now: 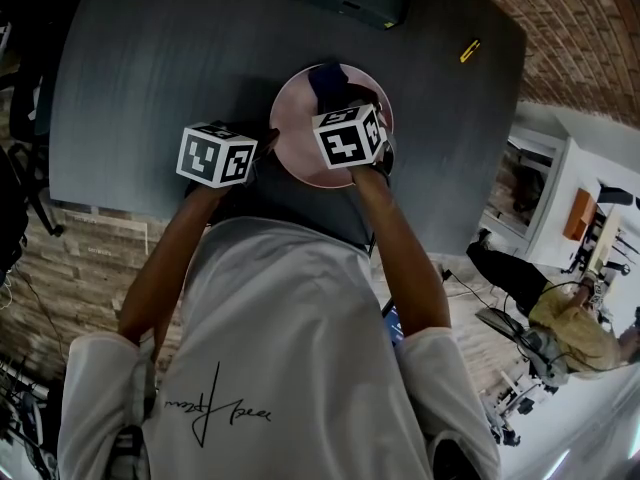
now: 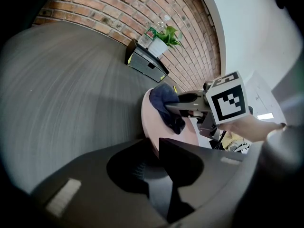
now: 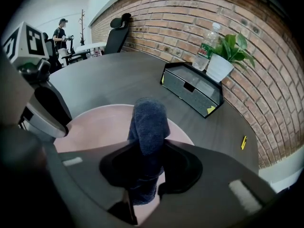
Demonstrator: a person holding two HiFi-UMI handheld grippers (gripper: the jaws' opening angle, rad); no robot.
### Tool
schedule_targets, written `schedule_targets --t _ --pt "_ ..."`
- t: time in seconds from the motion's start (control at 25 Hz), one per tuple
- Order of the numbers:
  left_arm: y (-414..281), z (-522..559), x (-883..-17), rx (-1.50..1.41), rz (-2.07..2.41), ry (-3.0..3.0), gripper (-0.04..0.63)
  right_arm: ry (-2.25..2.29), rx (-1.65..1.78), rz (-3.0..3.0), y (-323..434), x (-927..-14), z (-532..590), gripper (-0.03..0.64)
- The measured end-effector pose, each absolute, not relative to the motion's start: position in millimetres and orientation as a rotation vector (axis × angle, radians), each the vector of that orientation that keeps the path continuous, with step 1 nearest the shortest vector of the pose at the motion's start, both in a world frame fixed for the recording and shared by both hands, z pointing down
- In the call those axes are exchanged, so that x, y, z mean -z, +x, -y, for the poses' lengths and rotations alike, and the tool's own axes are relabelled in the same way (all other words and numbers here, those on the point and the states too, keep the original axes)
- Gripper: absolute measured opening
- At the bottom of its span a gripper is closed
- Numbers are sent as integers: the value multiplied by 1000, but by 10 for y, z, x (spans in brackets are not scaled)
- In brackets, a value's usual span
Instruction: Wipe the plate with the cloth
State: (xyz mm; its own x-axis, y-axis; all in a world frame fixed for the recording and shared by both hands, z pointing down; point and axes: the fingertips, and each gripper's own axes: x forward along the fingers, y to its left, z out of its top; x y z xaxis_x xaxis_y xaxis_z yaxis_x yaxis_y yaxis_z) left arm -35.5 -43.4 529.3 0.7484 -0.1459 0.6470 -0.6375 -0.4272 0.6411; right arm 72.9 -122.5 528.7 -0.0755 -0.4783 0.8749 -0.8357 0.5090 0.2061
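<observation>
A round pink plate [image 1: 300,118] lies on the dark grey table [image 1: 150,58], close to the near edge. My left gripper [image 1: 272,146] is shut on the plate's left rim; in the left gripper view the plate [image 2: 154,122] runs in between the jaws. A dark blue cloth [image 3: 148,122] is pinched in my right gripper [image 3: 145,175], which is shut on it. The cloth hangs down onto the plate [image 3: 99,125]. In the head view the cloth [image 1: 325,76] shows over the plate's far part, ahead of the right gripper [image 1: 340,96].
A black box [image 3: 192,87] stands at the table's far side, with a water bottle [image 3: 207,42] and a potted plant [image 3: 228,51] behind it against the brick wall. A small yellow item [image 1: 469,50] lies far right. Office chairs and people are beyond the table.
</observation>
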Motion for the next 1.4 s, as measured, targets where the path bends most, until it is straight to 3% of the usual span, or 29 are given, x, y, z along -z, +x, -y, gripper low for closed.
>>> schedule_targets --t 1.4 --pt "-351 434 -5288 -599 592 1949 84 995 -401 1835 233 -5290 1029 110"
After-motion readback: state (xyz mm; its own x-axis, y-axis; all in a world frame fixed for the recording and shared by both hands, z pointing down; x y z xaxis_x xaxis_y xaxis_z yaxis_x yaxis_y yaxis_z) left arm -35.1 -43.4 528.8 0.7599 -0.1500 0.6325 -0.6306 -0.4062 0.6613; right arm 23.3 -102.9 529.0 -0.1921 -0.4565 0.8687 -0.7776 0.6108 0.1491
